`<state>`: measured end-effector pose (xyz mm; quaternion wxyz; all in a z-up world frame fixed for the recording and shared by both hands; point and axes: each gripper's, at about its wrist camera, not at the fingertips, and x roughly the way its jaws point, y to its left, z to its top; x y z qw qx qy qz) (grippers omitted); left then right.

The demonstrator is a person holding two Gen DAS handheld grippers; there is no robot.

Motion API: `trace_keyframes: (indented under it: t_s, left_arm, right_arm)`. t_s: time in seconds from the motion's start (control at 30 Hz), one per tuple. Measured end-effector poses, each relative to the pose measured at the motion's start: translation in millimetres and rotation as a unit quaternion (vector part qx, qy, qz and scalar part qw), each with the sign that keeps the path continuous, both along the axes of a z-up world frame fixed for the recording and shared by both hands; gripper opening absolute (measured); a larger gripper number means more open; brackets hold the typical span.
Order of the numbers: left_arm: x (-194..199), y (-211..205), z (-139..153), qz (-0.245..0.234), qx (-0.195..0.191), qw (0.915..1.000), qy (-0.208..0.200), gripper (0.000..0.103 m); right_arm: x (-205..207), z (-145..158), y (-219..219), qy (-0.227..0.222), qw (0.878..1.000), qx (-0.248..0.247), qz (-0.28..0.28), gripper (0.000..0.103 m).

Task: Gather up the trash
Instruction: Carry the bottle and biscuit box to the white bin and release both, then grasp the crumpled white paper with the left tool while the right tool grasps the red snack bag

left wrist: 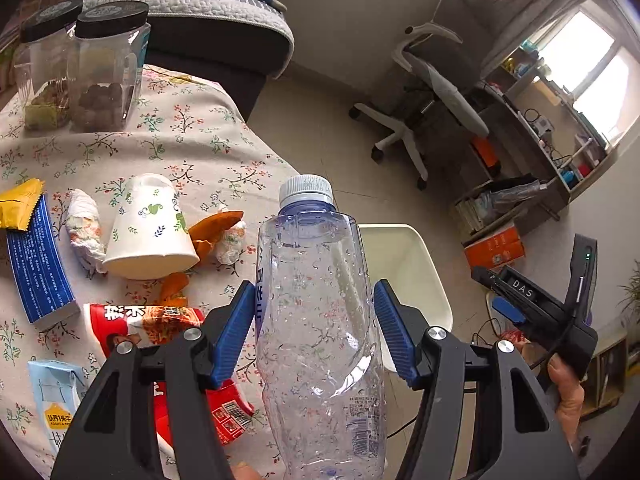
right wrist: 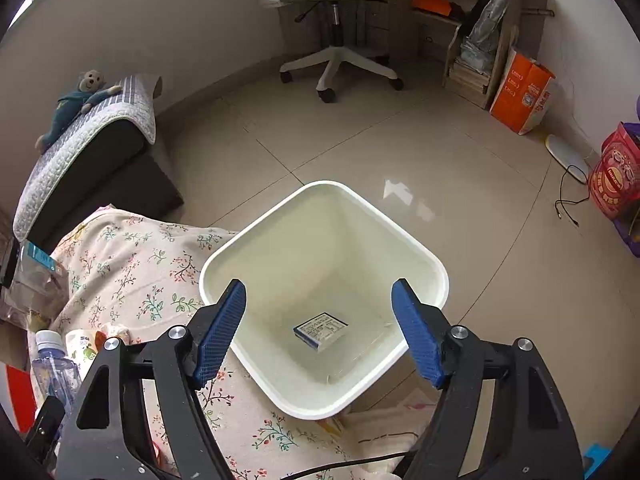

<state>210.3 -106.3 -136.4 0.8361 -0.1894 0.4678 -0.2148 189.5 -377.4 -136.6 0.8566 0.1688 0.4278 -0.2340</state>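
Left wrist view: the left gripper (left wrist: 314, 320) clasps an empty plastic bottle (left wrist: 316, 320) upright, cap up, beside the white bin (left wrist: 424, 264), whose rim shows behind it. Right gripper (right wrist: 318, 328) hangs released above the bin, nothing between its pads; a small box (right wrist: 320, 330) lies inside. Carry the bottle fully over the bin's rim before releasing, clear of the right gripper.

Bottle (left wrist: 320, 320) base cut off; bin (left wrist: 408, 264) partly hidden.
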Motion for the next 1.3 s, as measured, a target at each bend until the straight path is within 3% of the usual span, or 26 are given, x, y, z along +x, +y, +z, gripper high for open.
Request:
trace_keyframes:
  t_s: [0.27, 0.67, 0.8, 0.97, 1.1, 1.3]
  left_arm:
    - [27.0, -83.6, -12.5, -0.032, -0.009, 0.9992, 0.022, 0.06]
    - [54.9, -179.1, -32.3, -0.076, 0.016, 0.9963, 0.038, 0.062]
    - [51.4, -174.9, -25.4, -0.072, 0.032, 0.9966, 0.025, 0.074]
    - [40.3, -148.7, -8.6, -0.041, 0.095, 0.9944, -0.017, 0.083]
    - [30.3, -114.3, 3.1, -0.006, 0.148, 0.9875, -0.053, 0.091]
    - [20.2, -47.4, 12.9, 0.062, 0.2, 0.975, -0.074, 0.091]
  right_arm:
    - [-23.7, 29.9, -33.3, -0.058, 0.997, -0.008, -0.054, 0.091]
    - [-41.0, 40.5, -65.1, -0.082, 0.992, 0.006, -0.094, 0.092]
    - [-39.4, 40.1, -60.1, -0.075, 0.993, -0.008, -0.091, 0.093]
    - [-34.1, 38.3, -39.0, -0.065, 0.995, -0.031, -0.068, 0.095]
    - [-25.4, 34.9, -10.4, -0.054, 0.997, -0.052, -0.034, 0.096]
    - [-13.6, 28.3, 45.1, -0.039, 0.994, -0.098, 0.03, 0.096]
